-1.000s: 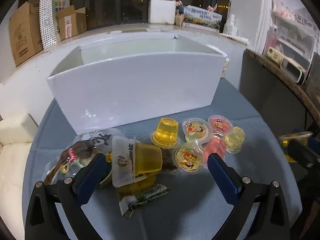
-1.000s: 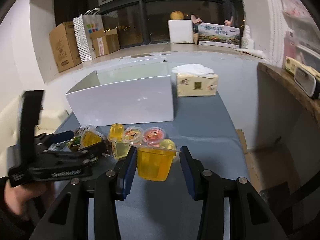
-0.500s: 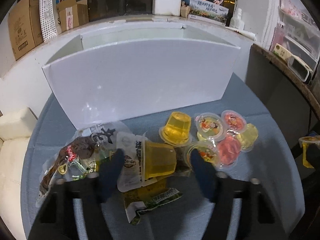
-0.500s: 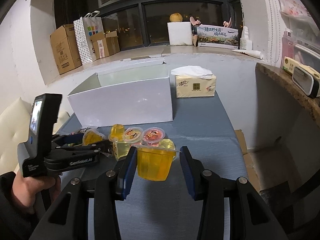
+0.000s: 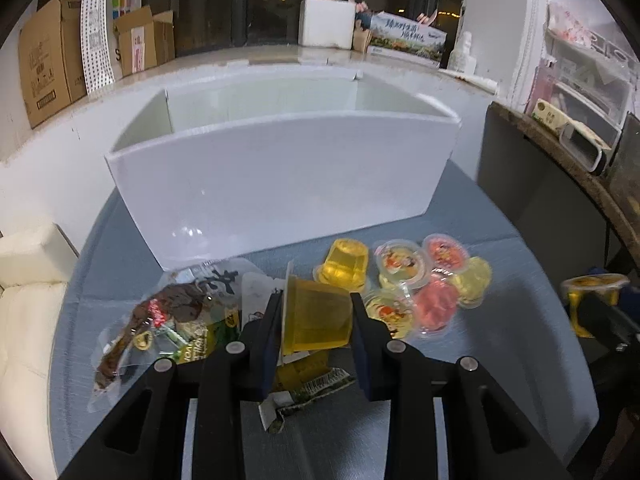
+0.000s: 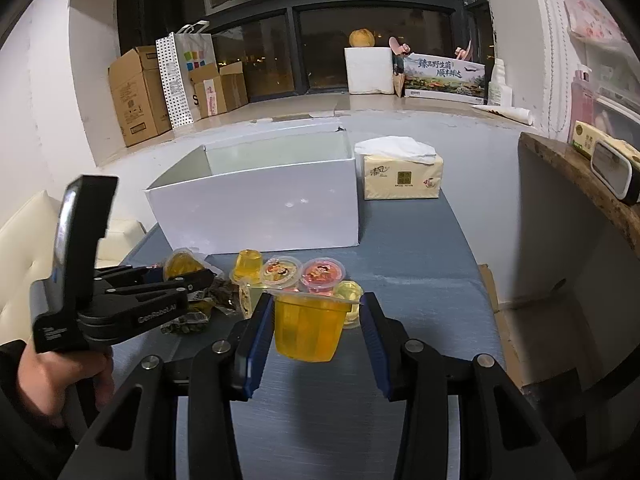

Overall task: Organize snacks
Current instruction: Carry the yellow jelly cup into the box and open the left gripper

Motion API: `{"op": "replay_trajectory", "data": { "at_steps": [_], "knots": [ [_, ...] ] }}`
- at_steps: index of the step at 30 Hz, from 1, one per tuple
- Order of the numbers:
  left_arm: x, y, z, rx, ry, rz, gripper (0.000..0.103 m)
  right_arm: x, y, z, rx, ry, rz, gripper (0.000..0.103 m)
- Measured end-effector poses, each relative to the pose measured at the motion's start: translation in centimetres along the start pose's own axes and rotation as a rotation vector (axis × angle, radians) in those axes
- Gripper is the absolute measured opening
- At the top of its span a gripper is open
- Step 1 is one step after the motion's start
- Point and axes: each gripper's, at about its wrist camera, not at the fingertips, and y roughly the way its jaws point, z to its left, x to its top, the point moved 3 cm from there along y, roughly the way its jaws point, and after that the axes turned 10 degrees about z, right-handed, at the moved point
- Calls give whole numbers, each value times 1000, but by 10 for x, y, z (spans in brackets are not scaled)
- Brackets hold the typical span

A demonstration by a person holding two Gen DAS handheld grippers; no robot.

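Observation:
My left gripper [image 5: 315, 314] has its jaws closing, and both pads press on an orange jelly cup [image 5: 318, 328] that lies on its side over the snack packets [image 5: 176, 312]. To its right sits a cluster of several small jelly cups [image 5: 400, 264]. In the right wrist view my right gripper [image 6: 316, 320] is shut on an upright orange jelly cup [image 6: 308, 332], held above the blue-grey table [image 6: 420, 264]. The open white box [image 5: 280, 176] stands just behind the snacks. In the right wrist view the left gripper [image 6: 176, 280] shows at the left, in a hand.
A tissue pack [image 6: 402, 176] stands right of the white box [image 6: 256, 212]. A dark wooden shelf edge [image 5: 560, 152] runs along the right. Cardboard boxes [image 6: 136, 96] and a paper bag line the window ledge behind. A cream sofa [image 5: 28, 280] lies left of the table.
The left jaws have gone from wide open to closed on the sideways orange cup, and the left gripper has edged toward the box. The right gripper has kept still with its cup.

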Motion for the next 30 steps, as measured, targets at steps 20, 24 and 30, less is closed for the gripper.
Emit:
{"op": "replay_trajectory", "data": {
  "at_steps": [20, 24, 30],
  "knots": [
    [132, -71, 52, 26, 14, -184, 34, 155, 42, 41, 63, -97, -73, 47],
    [148, -59, 64, 29, 6, -173, 35, 177, 65, 39, 69, -67, -63, 47],
    [158, -30, 78, 51, -17, -139, 45, 188, 102, 37, 65, -62, -11, 47]
  ]
}}
